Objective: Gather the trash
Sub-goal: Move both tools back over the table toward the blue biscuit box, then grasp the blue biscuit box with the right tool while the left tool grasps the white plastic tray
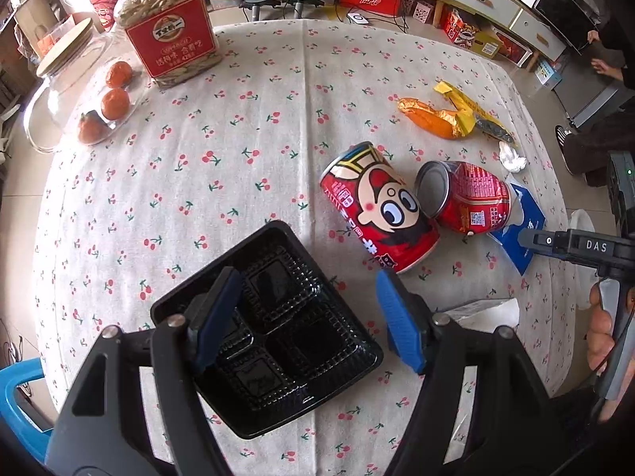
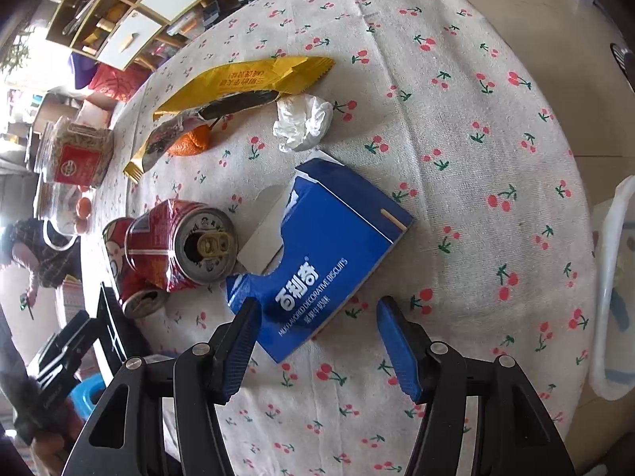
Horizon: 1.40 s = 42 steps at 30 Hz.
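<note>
The trash is still spread over the bench (image 1: 278, 91) in front of you. Under your left hand-held gripper (image 1: 309, 317) lies the black plastic tray (image 1: 301, 353), flat and empty, its near corner between the wide-standing blue pads; nothing is pinched yet. Just ahead and to the right of that gripper two red cans lie on their sides, the cartoon can (image 1: 381, 206) touching the dented can (image 1: 468, 198), so either may roll if you nudge it.

Your right hand-held gripper (image 2: 317, 351) hangs with its jaws well apart over the near end of the torn blue biscuit box (image 2: 337, 261), which lies flat and looks crushable, so it suits a grip across its edge. Beyond it sit the crumpled white tissue (image 2: 303, 123), the yellow wrapper (image 2: 246, 81) and a piece of orange peel (image 2: 190, 142), all light scraps.

Far ahead and left of the left gripper, the seed jar (image 1: 170, 35) and the oranges (image 1: 115, 91) in the glass jar stand apart from the litter; they look like things to keep. A white bag (image 2: 615, 289) hangs at the bench's right edge, probably for the trash.
</note>
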Each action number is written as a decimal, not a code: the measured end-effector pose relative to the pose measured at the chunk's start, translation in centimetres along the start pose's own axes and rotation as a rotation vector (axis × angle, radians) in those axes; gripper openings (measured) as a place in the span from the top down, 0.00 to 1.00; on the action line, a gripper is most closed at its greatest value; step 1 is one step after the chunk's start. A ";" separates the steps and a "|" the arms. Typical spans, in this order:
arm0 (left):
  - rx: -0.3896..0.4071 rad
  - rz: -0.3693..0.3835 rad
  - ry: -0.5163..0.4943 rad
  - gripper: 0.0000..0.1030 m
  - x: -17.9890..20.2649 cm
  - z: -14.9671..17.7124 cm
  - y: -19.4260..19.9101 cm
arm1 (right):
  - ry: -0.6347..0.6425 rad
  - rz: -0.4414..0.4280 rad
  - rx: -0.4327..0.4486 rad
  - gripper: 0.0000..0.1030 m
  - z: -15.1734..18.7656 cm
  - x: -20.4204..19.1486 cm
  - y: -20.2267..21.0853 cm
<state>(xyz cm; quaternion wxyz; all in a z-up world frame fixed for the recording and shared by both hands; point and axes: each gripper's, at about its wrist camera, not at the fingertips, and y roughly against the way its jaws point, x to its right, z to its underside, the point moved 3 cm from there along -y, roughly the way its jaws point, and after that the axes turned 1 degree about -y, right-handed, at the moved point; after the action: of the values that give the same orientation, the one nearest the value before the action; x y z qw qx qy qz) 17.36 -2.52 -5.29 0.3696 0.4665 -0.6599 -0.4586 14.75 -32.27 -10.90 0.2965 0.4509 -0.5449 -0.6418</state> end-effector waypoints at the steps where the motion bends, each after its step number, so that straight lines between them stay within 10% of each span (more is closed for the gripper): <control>1: 0.002 0.007 -0.004 0.31 0.1 0.0 0.0 | -0.001 -0.002 0.011 0.39 -0.3 -0.2 0.1; 6: -0.008 0.040 -0.057 0.31 1.7 0.5 -0.1 | 0.067 0.053 0.028 0.41 -0.8 -2.1 -0.7; 11: -0.020 0.068 -0.162 0.31 3.6 1.0 0.4 | 0.140 0.089 0.032 0.74 -1.2 -3.3 -1.1; 17: -0.008 0.015 -0.439 0.30 5.6 2.4 1.5 | 0.191 0.076 0.043 0.86 -1.8 -4.0 -0.5; 26: -0.010 -0.017 -0.665 0.30 9.3 4.4 0.9 | 0.226 0.045 0.039 0.81 -2.2 -3.5 0.1; 30: -0.034 -0.039 -0.697 0.32 10.3 4.7 -0.9 | 0.208 0.032 0.019 0.59 -2.3 -2.8 -0.5; 33: -0.057 -0.014 -0.697 0.56 10.8 4.9 -1.4 | 0.198 0.019 0.020 0.59 -2.5 -3.0 -0.9; 42: -0.043 0.045 -0.648 0.71 11.4 5.4 -0.6 | 0.206 0.033 0.027 0.57 -2.4 -4.0 -1.2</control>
<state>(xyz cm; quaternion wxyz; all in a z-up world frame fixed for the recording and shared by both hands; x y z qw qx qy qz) 9.24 -12.07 -6.80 0.1600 0.2734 -0.7438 -0.5886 18.69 -29.55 -11.09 0.3554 0.5093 -0.5277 -0.5795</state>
